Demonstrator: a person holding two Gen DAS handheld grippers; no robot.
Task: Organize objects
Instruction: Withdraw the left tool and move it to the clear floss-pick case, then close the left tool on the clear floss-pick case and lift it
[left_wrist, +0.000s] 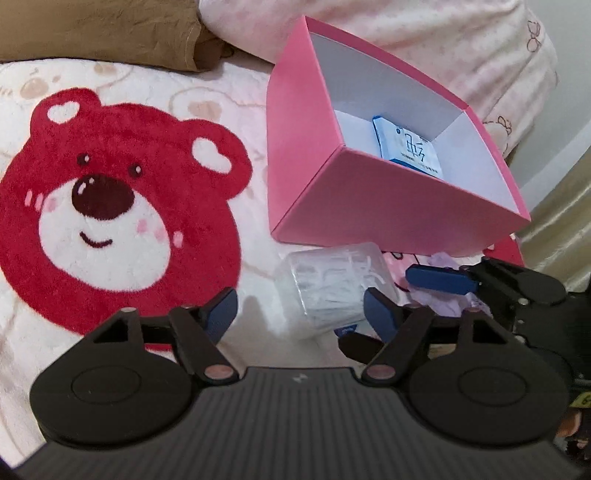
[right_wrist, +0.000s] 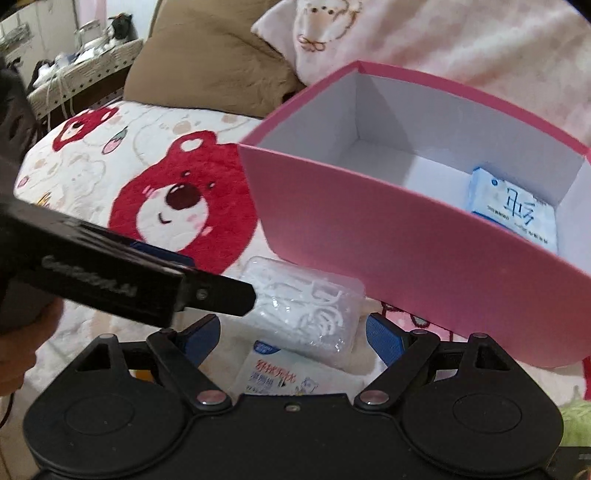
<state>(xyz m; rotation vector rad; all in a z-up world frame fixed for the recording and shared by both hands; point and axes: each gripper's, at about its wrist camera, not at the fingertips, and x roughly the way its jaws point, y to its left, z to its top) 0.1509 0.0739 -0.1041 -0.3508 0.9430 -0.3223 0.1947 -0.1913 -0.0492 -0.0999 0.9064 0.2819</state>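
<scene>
A pink open box stands on a bear-print blanket. A blue-and-white tissue pack lies inside it. A clear plastic box of white floss picks lies on the blanket in front of the pink box. My left gripper is open, its fingers on either side of the near end of the floss box. My right gripper is open just behind the floss box, above a white packet with red print.
The blanket shows a big red bear face. A brown pillow and a pink-white pillow lie behind the box. The left gripper's arm crosses the right wrist view.
</scene>
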